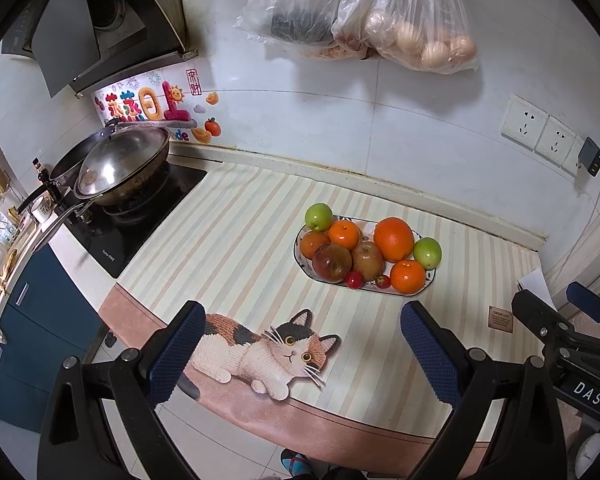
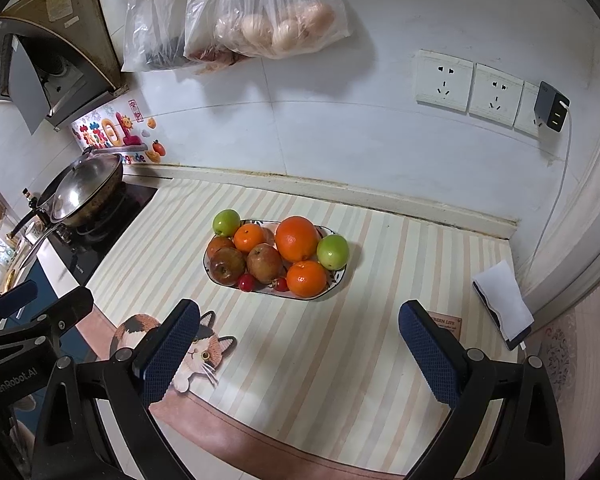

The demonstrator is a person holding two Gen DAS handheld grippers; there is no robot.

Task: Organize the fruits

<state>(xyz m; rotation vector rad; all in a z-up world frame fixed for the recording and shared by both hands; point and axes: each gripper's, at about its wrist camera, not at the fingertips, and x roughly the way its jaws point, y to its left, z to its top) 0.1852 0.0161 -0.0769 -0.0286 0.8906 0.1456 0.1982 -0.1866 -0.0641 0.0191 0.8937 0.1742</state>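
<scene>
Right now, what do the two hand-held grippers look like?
Both match: the left hand-held gripper and right hand-held gripper have black angular frames with silver rivets and two fingers faced with dark blue textured pads. White lettering shows: "DAS" on the right one, "GenRobot.AI" on the left.

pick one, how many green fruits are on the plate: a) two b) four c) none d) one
a: two green fruits sit on the plate, one green fruit at its far left end and another at its right end, beside the big orange; every other fruit there is orange, brownish red or small and red.
</scene>
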